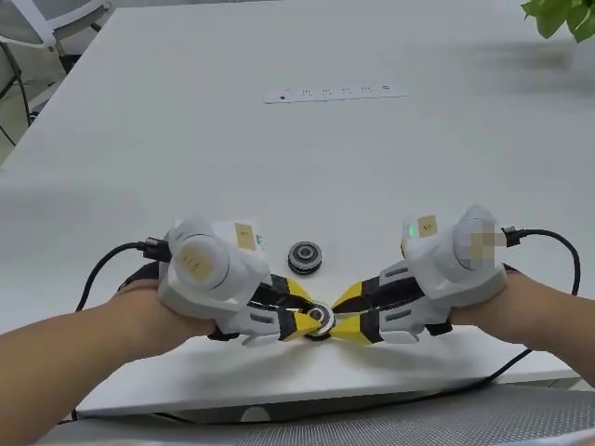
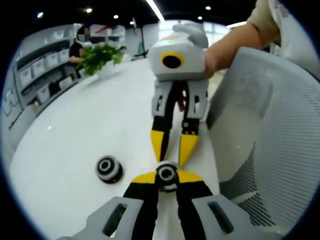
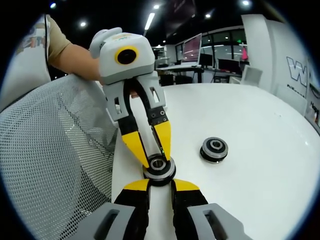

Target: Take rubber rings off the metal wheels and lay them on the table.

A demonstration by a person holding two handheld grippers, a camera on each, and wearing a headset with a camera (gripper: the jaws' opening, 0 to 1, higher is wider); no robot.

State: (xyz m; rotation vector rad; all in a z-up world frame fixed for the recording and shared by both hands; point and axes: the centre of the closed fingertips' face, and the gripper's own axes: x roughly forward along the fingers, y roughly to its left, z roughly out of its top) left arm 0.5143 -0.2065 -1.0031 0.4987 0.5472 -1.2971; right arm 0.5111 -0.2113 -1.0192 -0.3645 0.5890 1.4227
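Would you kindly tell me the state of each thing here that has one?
Loose wheel: flat on table, dark ring on.
Held wheel: gripped from both sides, dark ring on.
Left hand-held gripper: shut on held wheel.
Right hand-held gripper: shut on held wheel.

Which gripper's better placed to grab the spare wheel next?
Left, narrowly. Left gripper and right gripper both clamp the held wheel, but the spare wheel lies slightly left of it.
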